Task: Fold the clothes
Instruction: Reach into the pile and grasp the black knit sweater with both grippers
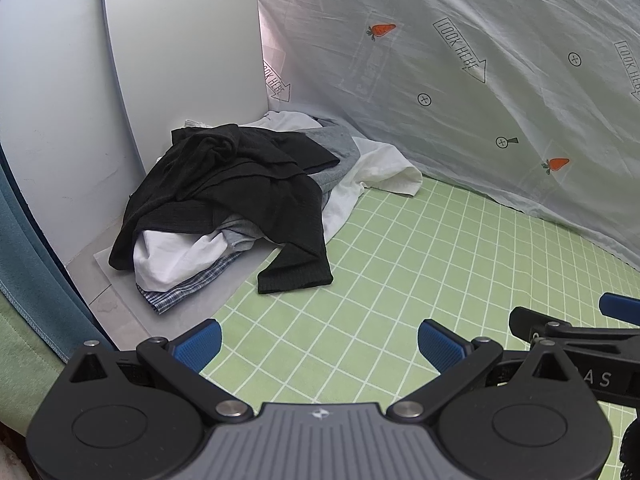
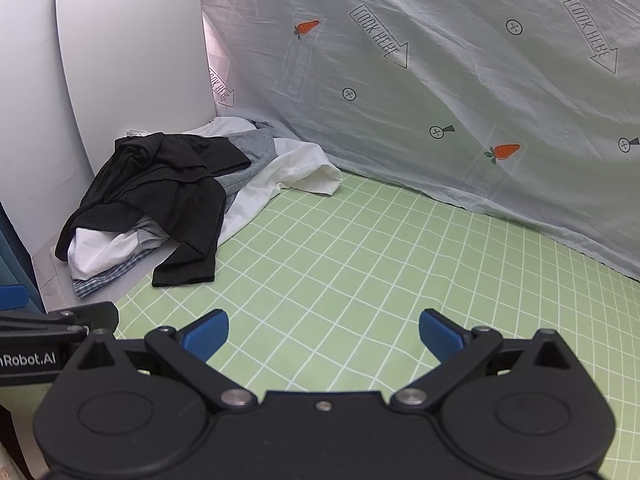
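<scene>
Blue-padded, the left hand-held gripper point(image 1: 319, 342) and right hand-held gripper point(image 2: 324, 332) both stood wide and held nothing, hovering side by side over the green grid-checked sheet point(image 2: 380, 264). Beyond them a crumpled heap of black, white, grey and plaid clothes point(image 1: 228, 200) lay in the far left corner, unfolded. Any fold would call for reaching there and pinching one garment free, likely the black knitted top point(image 1: 240, 176).

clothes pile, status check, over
Left gripper and right gripper both open, empty, above the green grid sheet. Clothes pile unfolded in the far left corner, black garment on top. Path to it looks clear.
</scene>
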A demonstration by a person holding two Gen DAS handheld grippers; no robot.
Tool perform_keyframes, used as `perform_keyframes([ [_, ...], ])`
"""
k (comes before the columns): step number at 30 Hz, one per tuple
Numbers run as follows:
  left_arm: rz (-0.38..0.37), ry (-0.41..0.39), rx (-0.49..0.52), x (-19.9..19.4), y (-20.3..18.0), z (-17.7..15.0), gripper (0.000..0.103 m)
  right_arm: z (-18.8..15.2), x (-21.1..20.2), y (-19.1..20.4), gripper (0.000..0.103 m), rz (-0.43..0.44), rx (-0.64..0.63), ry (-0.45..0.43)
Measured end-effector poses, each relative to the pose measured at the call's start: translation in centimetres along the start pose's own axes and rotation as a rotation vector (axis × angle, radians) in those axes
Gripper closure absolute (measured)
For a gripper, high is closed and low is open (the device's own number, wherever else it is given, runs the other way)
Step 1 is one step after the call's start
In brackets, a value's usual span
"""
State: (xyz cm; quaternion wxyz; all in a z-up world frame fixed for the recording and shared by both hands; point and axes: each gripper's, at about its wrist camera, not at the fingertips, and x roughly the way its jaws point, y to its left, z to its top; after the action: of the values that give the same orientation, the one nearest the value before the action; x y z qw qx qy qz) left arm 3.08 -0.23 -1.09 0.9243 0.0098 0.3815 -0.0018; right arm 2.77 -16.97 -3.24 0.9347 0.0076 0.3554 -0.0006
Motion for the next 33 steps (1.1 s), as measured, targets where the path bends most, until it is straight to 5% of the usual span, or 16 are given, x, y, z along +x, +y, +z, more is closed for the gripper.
perform_keyframes([
  [10, 0.034, 0.04, -0.017, 5.3, 1.1, 3.0, 0.0, 2.6, 5.0, 0.8, 0.0, 0.011, -0.05, 0.038],
  [19, 0.166, 0.124, -0.102, 14.9, 5.7, 7.0, 0.0, 6.7, 15.2, 3.7, 0.002, 0.053, -0.154, 0.075],
  [28, 0.35, 0.195, -0.289, 25.2, 13.2, 11.7, 0.004, 10.2, 26.9, 8.8, 0.026, 0.199, -0.201, 0.164],
  [33, 0.313, 0.126, -0.369, 26.4, 15.3, 14.2, 0.02, 11.2, 30.1, 11.5, 0.041, 0.319, -0.156, 0.211],
])
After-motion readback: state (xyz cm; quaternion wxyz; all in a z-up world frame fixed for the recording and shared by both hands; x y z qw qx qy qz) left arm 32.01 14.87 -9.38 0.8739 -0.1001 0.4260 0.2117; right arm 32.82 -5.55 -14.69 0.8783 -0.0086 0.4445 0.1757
